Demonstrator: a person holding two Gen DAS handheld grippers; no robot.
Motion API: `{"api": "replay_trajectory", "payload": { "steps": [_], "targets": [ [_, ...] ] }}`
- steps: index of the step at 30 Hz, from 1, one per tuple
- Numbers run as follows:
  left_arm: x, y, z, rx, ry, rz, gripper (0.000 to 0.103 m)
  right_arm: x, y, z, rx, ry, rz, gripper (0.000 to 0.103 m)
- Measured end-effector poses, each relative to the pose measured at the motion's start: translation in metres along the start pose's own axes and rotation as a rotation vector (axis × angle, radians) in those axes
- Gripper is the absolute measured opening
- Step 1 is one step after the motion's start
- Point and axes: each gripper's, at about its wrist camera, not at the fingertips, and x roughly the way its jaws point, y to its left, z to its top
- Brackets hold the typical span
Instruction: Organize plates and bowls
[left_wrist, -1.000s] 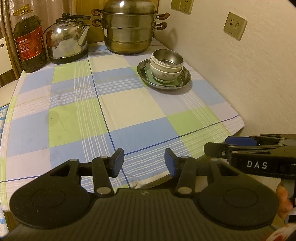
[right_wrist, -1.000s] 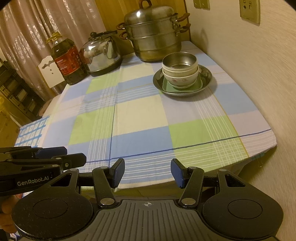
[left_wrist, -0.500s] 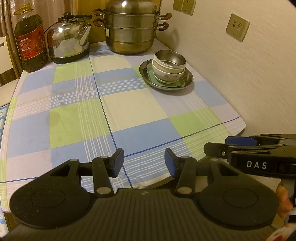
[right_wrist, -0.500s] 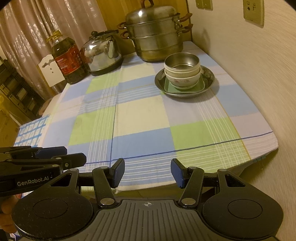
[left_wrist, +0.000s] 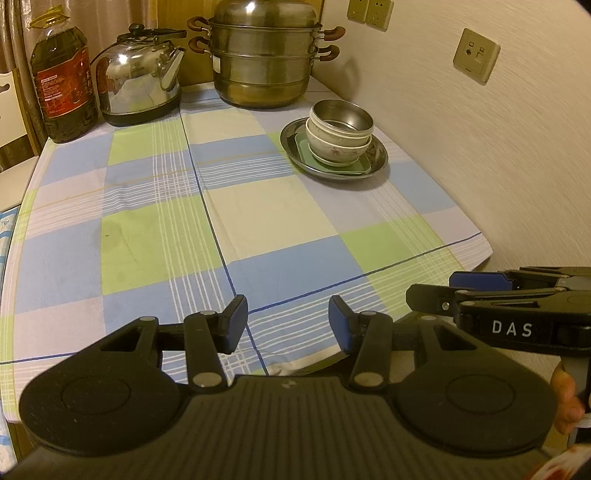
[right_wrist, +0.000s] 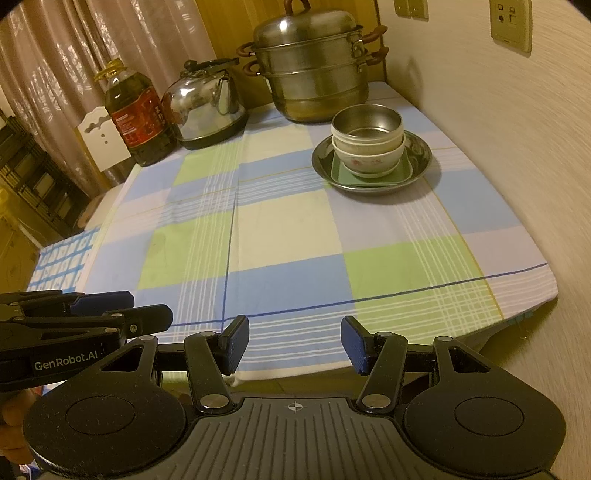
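Note:
A round steel plate (left_wrist: 378, 155) (right_wrist: 421, 151) sits at the far right of the table, close to the wall. On it lies a pale green square dish (left_wrist: 301, 146) (right_wrist: 338, 168), and on that a stack of bowls: a white flowered bowl (left_wrist: 338, 149) (right_wrist: 369, 158) below and a steel bowl (left_wrist: 341, 116) (right_wrist: 367, 120) on top. My left gripper (left_wrist: 288, 323) hangs open over the table's near edge, nothing between its blue pads. My right gripper (right_wrist: 294, 343) is likewise open and empty, beside the left one. Both are far from the stack.
At the back stand a steel steamer pot (left_wrist: 264, 55) (right_wrist: 314, 62), a kettle (left_wrist: 142, 70) (right_wrist: 207, 103) and an oil bottle (left_wrist: 61, 77) (right_wrist: 133, 114). A checked cloth (left_wrist: 258, 206) covers the table. The wall with sockets (left_wrist: 476, 55) runs along the right.

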Motion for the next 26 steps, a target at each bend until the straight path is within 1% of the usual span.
{"api": "replay_trajectory", "payload": {
  "steps": [26],
  "targets": [
    [-0.0032,0.0057,0.0004,0.001,-0.007,0.001,0.045,0.0025,0.0033,0.0007,-0.005,-0.001,-0.003,0.055]
  ]
}}
